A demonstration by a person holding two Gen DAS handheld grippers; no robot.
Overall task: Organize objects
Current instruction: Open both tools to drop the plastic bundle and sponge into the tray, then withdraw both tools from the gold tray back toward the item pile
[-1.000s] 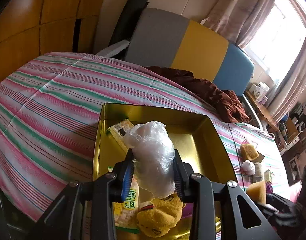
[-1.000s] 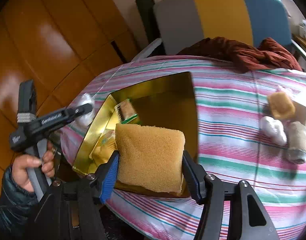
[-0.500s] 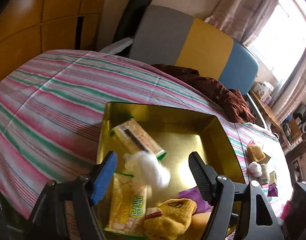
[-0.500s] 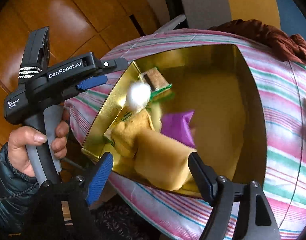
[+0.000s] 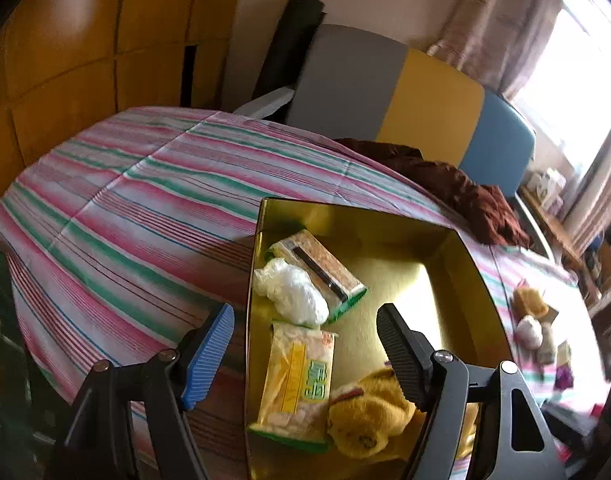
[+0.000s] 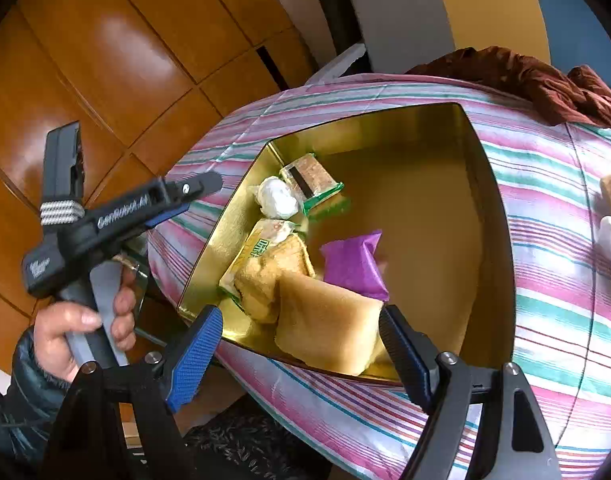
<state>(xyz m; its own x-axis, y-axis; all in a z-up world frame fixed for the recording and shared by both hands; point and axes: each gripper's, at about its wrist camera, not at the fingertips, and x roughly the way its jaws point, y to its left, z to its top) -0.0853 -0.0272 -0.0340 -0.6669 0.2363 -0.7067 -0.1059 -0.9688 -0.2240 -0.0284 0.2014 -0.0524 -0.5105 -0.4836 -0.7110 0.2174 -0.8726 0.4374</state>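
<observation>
Both my grippers, left (image 5: 305,344) and right (image 6: 301,354), hang spread and empty over the gold tin (image 6: 489,216); sponge (image 6: 325,332) and white bag (image 5: 291,290) lie inside, with several items (image 5: 531,320) waiting on the striped cloth (image 5: 145,208).

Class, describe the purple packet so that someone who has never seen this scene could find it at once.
Find the gold tin on the striped tablecloth. In it, beside the big tan sponge at the near wall, lies the purple packet. Its neighbours are all yellow, tan, white or green; nothing else inside is purple.
</observation>
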